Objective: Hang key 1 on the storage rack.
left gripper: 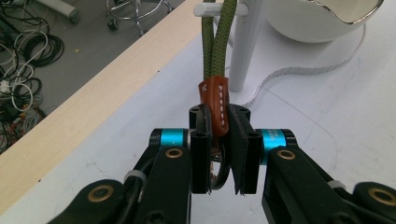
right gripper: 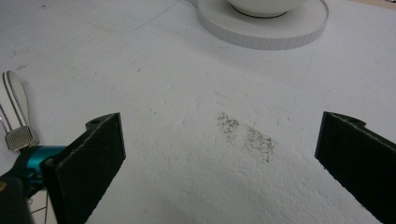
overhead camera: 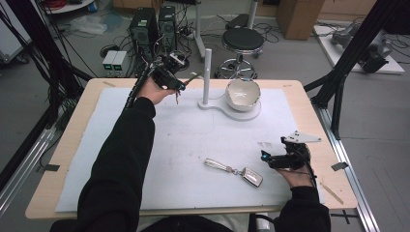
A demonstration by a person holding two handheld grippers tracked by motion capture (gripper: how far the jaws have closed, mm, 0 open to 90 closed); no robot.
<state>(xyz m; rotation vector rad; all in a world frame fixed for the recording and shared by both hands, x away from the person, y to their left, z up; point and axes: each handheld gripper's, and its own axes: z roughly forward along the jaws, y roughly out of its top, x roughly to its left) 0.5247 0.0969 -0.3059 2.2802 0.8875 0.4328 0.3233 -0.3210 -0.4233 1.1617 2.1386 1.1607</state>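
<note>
The left claw is closed tight on a key strap. The strap has a brown leather tab and a green cord loop. In the left gripper view the loop already hangs over the little white peg that sticks out of the white post. So the hanging part looks nearly done. What seems left is to let go of the strap and pull the claw back without tugging the loop off.

The post stands on a white stand at the far side of the bench. A white bowl with a shiny rim sits on the same stand, right beside the post. It is close, so the claw should back away from it with care.

The right claw rests low on the near right side of the bench. Its jaws are wide open and hold nothing. Just beside it lies a silver car key on a shiny strap. My guess is that this one still has to be put away too. A white sheet covers most of the bench. Nothing lies between the car key and the stand.
</note>
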